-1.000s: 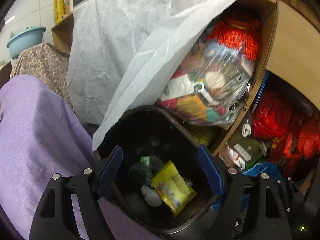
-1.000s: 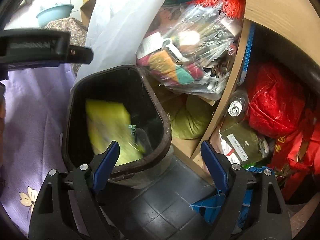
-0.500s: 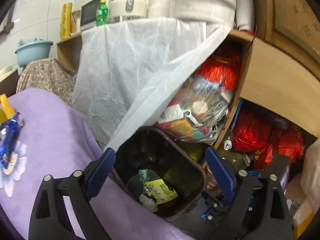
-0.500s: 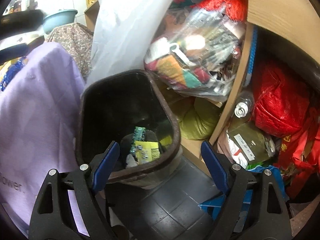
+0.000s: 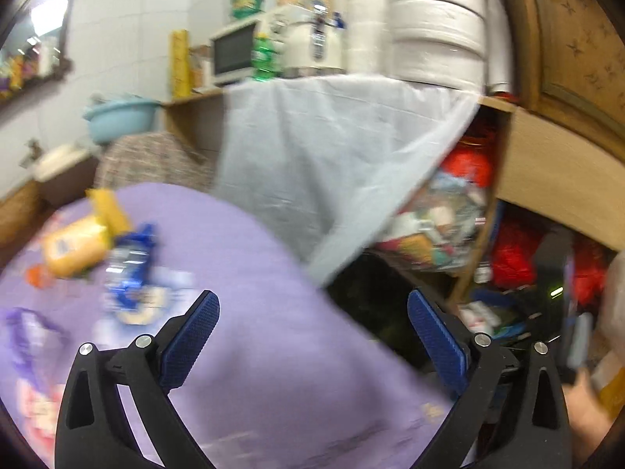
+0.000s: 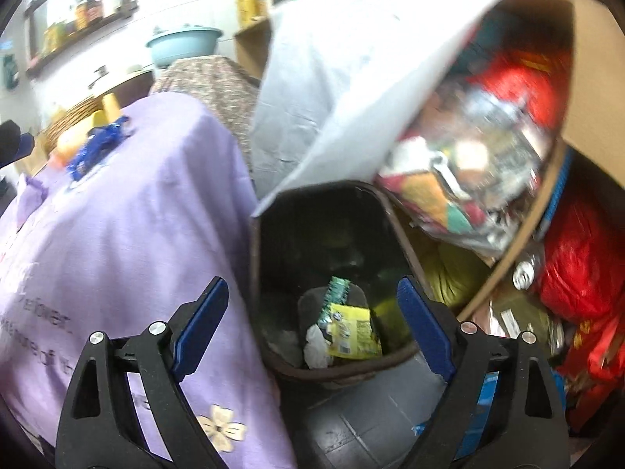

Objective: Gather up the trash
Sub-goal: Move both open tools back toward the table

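Now the left gripper [image 5: 312, 336], jaws apart and empty, is nearer the blue wrapper [image 5: 131, 269] lying ahead-left on the purple cloth [image 5: 273, 371], its long axis running away, while the right gripper [image 6: 312, 324], also spread, faces the trash bin [image 6: 332, 373].

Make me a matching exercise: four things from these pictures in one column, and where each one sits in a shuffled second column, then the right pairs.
Things
1. yellow wrapper
2. blue wrapper
3. light blue basin
4. paper rolls

Places
A. on the purple tablecloth
B. on the covered surface beyond the table
C. inside the black bin
D. stacked on top of the shelf unit

Pairs: 1-C, 2-A, 3-B, 4-D
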### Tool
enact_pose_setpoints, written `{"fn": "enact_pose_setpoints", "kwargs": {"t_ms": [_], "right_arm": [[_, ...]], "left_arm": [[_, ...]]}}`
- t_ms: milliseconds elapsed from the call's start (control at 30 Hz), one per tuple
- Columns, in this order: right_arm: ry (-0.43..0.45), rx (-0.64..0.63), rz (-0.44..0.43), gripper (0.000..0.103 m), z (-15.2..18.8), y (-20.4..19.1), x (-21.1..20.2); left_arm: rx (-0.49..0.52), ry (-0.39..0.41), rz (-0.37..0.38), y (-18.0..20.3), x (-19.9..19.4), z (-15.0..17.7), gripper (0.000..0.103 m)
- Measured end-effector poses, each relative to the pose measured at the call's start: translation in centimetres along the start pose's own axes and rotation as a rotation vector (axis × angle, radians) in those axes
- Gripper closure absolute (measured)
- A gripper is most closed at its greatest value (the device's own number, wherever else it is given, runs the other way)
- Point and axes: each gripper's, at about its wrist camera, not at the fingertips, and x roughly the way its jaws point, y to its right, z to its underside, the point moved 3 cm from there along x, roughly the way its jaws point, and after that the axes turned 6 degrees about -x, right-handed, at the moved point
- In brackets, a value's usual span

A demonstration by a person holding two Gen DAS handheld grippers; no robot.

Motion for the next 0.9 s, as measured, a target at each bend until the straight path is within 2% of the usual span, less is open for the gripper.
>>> {"fn": "enact_pose_setpoints", "kwargs": {"t_ms": [100,167,233,500,600,733,800,900], "right_arm": [[0.013,-0.019,-0.03,0.015,-0.8,-1.2,-0.4],[0.017,-0.031,-0.052,0.015,-1.3,-2.0,-0.5],[0.022,-0.044,-0.078,0.015,-1.7,-2.8,-0.7],[0.069,-0.127,-0.163,0.014,-4.6,-6.6,-2.3],[0.089,-0.149,-0.194,0.009,-5.2,-8.2,-2.8],[0.096,-0.189,-0.237,0.009,-5.4,-10.5,-3.1],[0.092,-0.21,-0.259,0.009,-5.5,-11.8,-3.2],[0.095,-0.249,-0.286,0.009,-5.8,-13.2,-3.4]], "left_arm": [[0.018,0.034,-0.145,-3.1,-1.1,0.0,0.006],[-0.021,0.025,-0.218,-6.0,-1.5,0.0,0.006],[-0.067,0.022,-0.257,-8.3,-2.0,0.0,0.006],[-0.188,-0.011,-0.51,-17.4,-2.6,0.4,0.006],[-0.265,-0.041,-0.545,-20.5,-1.7,0.3,0.006],[-0.357,-0.093,-0.543,-22.9,-0.2,0.4,0.006],[-0.384,-0.12,-0.539,-23.6,0.8,0.4,0.012],[-0.393,-0.177,-0.558,-24.5,2.1,1.3,0.027]]}}
